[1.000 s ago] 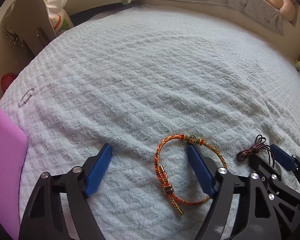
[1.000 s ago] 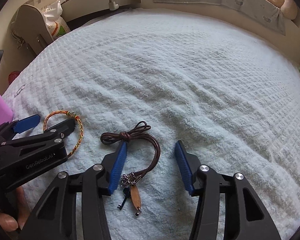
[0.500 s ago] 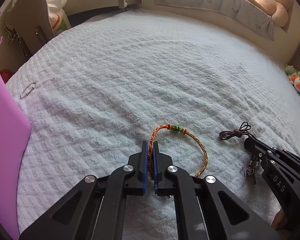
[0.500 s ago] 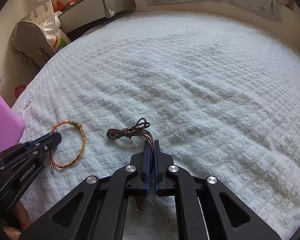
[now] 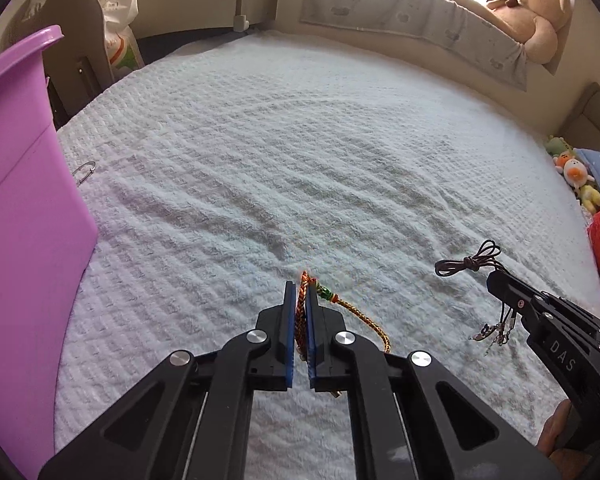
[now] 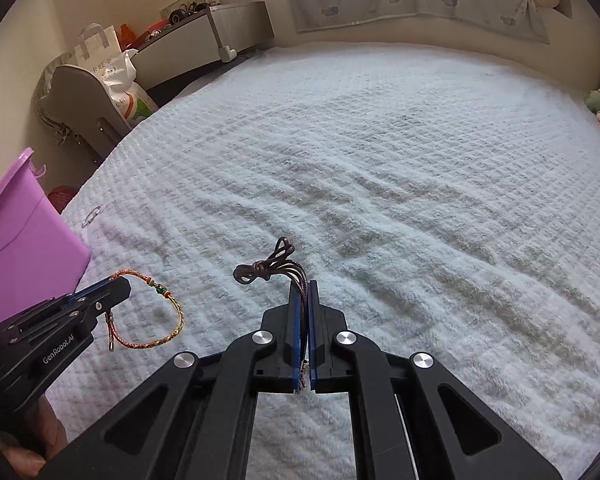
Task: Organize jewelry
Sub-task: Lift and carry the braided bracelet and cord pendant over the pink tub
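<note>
the left gripper (image 5: 299,300) is clamped on the orange bracelet (image 6: 156,312), pinching one side of the woven loop between its blue pads; the rest of the loop, with its green bead and metal ends, hangs free just above the bed (image 5: 300,152). the right gripper (image 6: 303,300) is clamped on the brown cord (image 6: 268,268), with the knotted end sticking out past the fingertips and the small charms (image 5: 494,330) dangling below the jaws. both pieces look lifted clear of the cover, over the near part of the bed. a purple bin (image 5: 20,208) stands at the bed's left edge, close to the left gripper, and by my guess that is where the jewelry goes. a safety pin (image 5: 85,170) lies on the cover just beside the bin.

risks from here, as i judge them: each grip is on a thin, slippery strand, so a quick swing could let the bracelet slide out, pulled by its heavier metal ends. the charms could catch in the fluffy weave if the right gripper dips. the two grippers sit near each other, and if the right one crosses toward the bin the cord and bracelet could tangle. a release over the bin's rim rather than inside it would drop a piece off the left edge of the bed.
</note>
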Tool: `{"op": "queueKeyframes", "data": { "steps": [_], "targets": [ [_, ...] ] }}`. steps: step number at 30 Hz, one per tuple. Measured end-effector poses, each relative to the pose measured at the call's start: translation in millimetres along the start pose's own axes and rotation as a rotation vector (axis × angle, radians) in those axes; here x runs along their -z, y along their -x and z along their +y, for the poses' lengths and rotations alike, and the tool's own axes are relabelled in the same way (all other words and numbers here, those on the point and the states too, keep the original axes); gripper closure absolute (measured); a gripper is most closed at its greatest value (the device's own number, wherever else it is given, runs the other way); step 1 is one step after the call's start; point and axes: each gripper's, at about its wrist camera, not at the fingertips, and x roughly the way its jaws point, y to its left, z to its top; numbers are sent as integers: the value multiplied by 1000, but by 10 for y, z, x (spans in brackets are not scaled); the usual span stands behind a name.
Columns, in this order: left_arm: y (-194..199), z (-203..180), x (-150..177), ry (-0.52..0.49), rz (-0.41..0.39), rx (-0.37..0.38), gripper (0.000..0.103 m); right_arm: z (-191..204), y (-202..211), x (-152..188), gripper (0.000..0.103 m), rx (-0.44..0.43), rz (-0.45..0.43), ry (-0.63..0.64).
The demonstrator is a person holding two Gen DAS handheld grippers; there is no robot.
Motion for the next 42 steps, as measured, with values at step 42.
{"op": "queueKeyframes", "data": {
  "steps": [42],
  "targets": [
    [3074, 1777, 19, 162, -226, -164, 98, 2894, 1784, -199, 100, -296, -57, 268]
  ]
}}
